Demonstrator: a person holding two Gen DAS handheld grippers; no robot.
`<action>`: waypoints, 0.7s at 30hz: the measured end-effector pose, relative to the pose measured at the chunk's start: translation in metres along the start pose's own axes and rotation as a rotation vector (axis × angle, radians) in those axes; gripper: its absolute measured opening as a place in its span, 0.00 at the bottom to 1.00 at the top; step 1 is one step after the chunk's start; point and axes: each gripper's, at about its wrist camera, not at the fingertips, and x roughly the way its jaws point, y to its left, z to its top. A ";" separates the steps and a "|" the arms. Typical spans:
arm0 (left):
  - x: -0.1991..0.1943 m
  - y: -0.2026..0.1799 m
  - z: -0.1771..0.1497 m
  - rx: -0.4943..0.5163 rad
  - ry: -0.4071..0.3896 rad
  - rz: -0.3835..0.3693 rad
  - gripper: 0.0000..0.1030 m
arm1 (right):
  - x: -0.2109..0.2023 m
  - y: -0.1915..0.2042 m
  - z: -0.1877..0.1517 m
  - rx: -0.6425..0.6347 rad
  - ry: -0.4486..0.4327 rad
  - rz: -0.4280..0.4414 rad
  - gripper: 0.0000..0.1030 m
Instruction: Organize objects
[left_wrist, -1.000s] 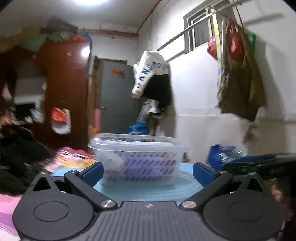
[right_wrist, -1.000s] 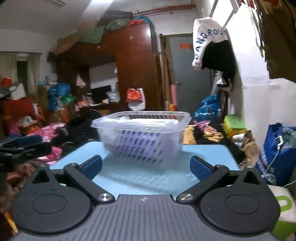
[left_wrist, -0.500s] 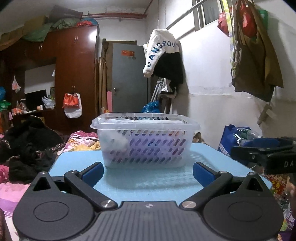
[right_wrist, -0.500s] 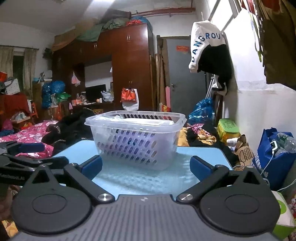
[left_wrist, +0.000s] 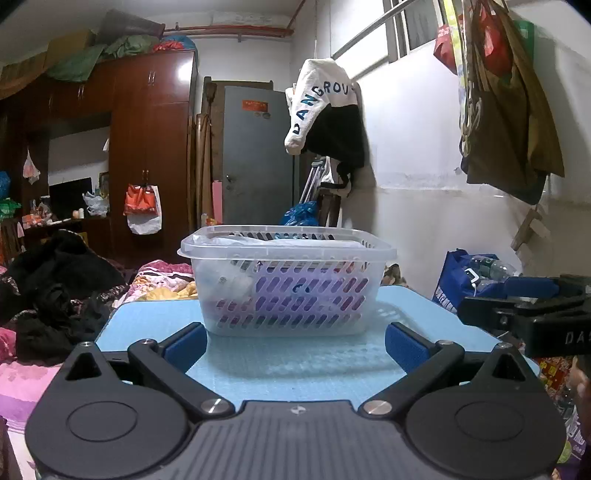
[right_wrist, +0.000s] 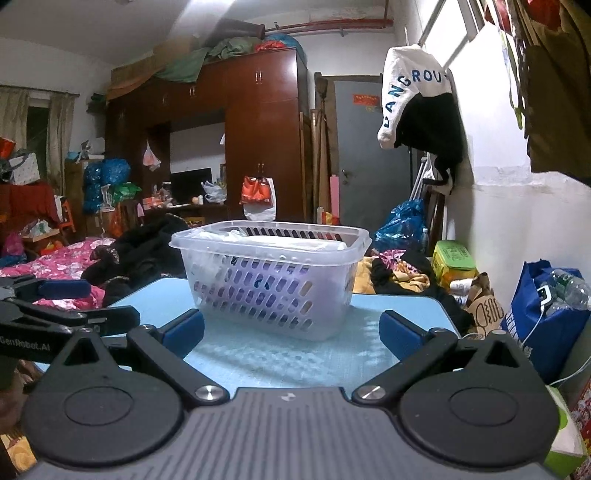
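A clear slotted plastic basket stands on a light blue table. It holds white and purple items that I cannot make out through the wall. It also shows in the right wrist view. My left gripper is open and empty, a little short of the basket. My right gripper is open and empty, also just short of it. Each gripper shows at the edge of the other's view: the right one and the left one.
A bed with pink bedding and black clothes lies left of the table. A blue bag with bottles and a green box sit on the right by the white wall. A dark wardrobe and a grey door stand behind.
Both views have levelled and steadied on the basket. The left gripper swung left and drew nearer the table. Both jaws stay open.
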 end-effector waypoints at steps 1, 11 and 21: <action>0.000 -0.001 0.000 0.003 -0.001 0.002 1.00 | 0.000 -0.001 0.000 0.005 0.001 0.005 1.00; -0.001 -0.005 0.000 0.010 -0.001 0.002 1.00 | 0.000 -0.003 0.000 0.022 0.007 0.003 1.00; -0.001 -0.007 0.001 0.011 -0.001 0.002 1.00 | -0.001 -0.003 0.000 0.018 0.003 0.005 1.00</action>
